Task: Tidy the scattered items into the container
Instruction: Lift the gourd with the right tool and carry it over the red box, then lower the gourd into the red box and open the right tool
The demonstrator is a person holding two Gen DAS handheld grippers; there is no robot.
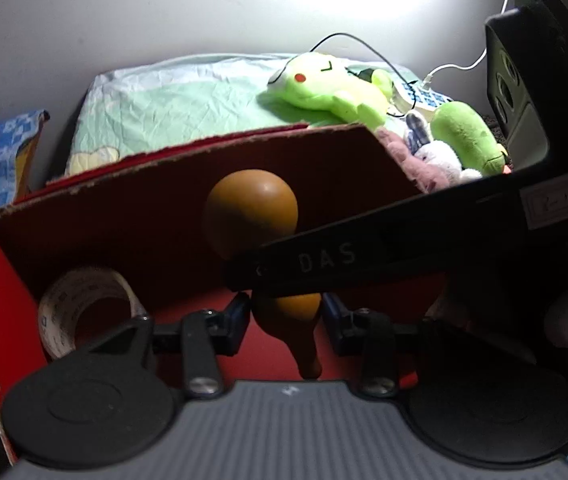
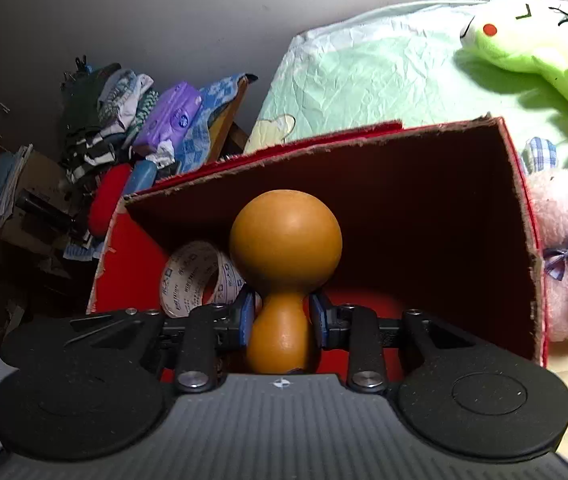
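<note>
Your right gripper [image 2: 279, 316] jaws clamp gourd [image 2: 286, 236] waist over red box [image 2: 424, 200]; left gripper [image 1: 286, 316] jaws flank gourd's lower end, contact unclear

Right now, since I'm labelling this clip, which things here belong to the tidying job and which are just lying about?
Job in hand:
- orange gourd, clamped in the right gripper
- red box
- tape roll, already inside

Probably just lying about:
- green plush
- pink plush
- pillow
- purple pack
- clothes pile
</note>
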